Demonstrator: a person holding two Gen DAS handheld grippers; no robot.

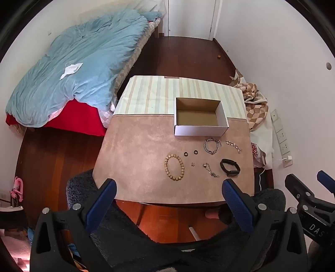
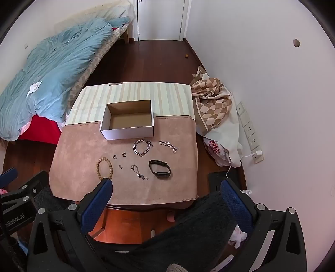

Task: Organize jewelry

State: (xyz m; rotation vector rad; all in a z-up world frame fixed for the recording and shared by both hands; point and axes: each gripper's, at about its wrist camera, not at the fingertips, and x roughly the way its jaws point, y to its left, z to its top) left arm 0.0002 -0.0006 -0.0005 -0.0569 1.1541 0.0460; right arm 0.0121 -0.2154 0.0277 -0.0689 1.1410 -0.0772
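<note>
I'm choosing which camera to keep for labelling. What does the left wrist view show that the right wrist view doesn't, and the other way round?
Only the left wrist view shows the pink object on the floor at far left. Only the right wrist view shows the red-printed white bag in full. Both share the open cardboard box, empty, the beaded bracelet, the black band, the silver chain and open grippers, left gripper and right gripper.

A home bedroom: a bed (image 1: 69, 69) with a rumpled blue duvet (image 1: 88, 52), dark wooden floor (image 1: 188, 56), white door (image 2: 161, 18), and a cloth-covered desk (image 1: 146, 146).
</note>
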